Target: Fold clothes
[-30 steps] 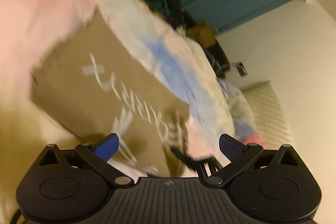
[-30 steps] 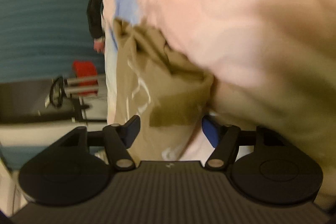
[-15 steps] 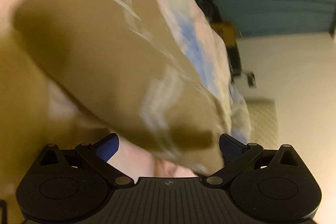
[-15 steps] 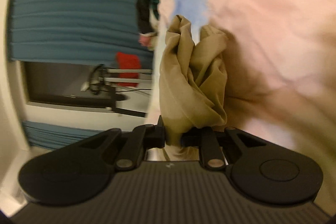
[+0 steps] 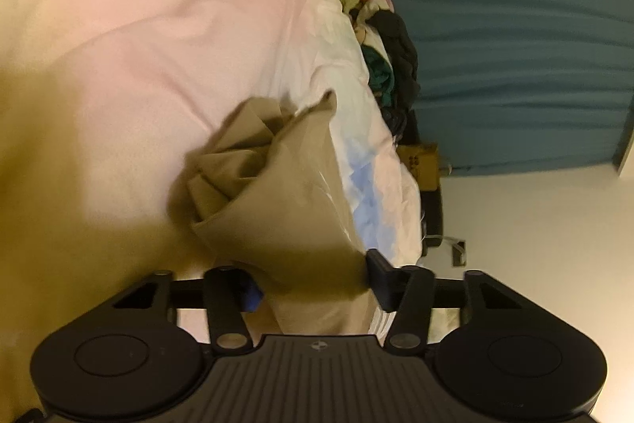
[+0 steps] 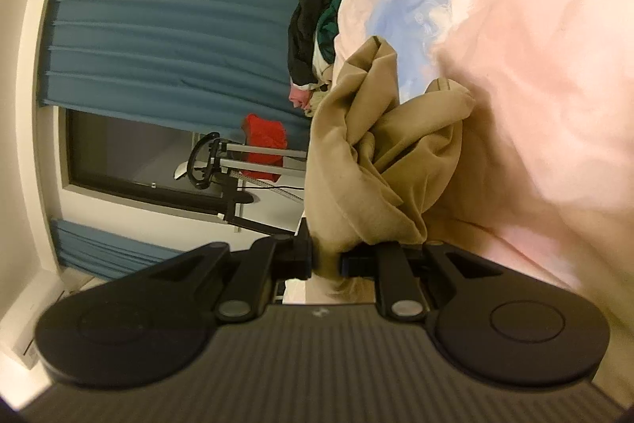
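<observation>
Left claw (image 5: 313, 282) now narrowed around the tan garment (image 5: 277, 201), fingers pressed against a thick bunch of fabric, where half a second ago stood wide apart with the cloth merely spread ahead. Garment no longer a flat panel showing pale print; bunched into folds just ahead of the left claw, rising forward over the pink-and-blue duvet (image 5: 166, 39) of the bed. Beyond and to the right of that claw: a heap of dark and coloured clothes (image 5: 390, 54), a teal curtain (image 5: 515, 58).

Right claw (image 6: 325, 260) clamped tight on the tan garment (image 6: 368, 165), as half a second ago, a narrow twist of cloth pinched between the fingers. Fabric bulging forward from the right claw in crumpled folds, fuller and wider than before. Duvet (image 6: 535, 46) to the right of it; teal curtain (image 6: 178, 7), window (image 6: 130, 153) and a red item (image 6: 265, 141) on a rack off to the left.
</observation>
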